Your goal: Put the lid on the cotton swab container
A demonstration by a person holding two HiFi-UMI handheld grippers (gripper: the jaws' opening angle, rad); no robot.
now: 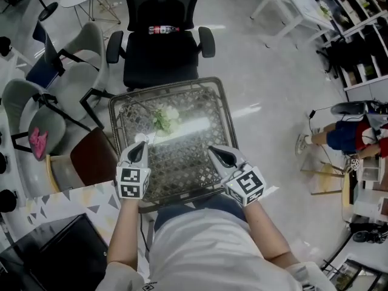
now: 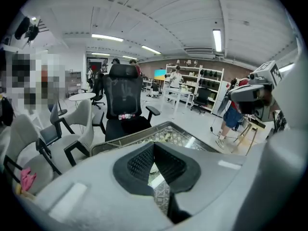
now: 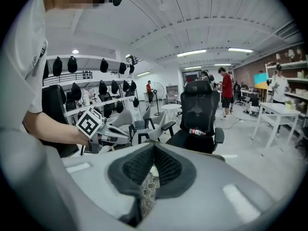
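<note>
While hovering over the patterned table (image 1: 188, 162), the left gripper (image 1: 138, 151) and right gripper (image 1: 222, 157) both have jaws pressed together, empty. A white-green cluster (image 1: 165, 119) lies on the table beyond them.

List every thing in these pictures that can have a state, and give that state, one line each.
left gripper: shut, empty, above the table
right gripper: shut, empty, above the table
bottle: lying on its side on the office chair
pale-green item: resting on the table, too blurred to identify
</note>
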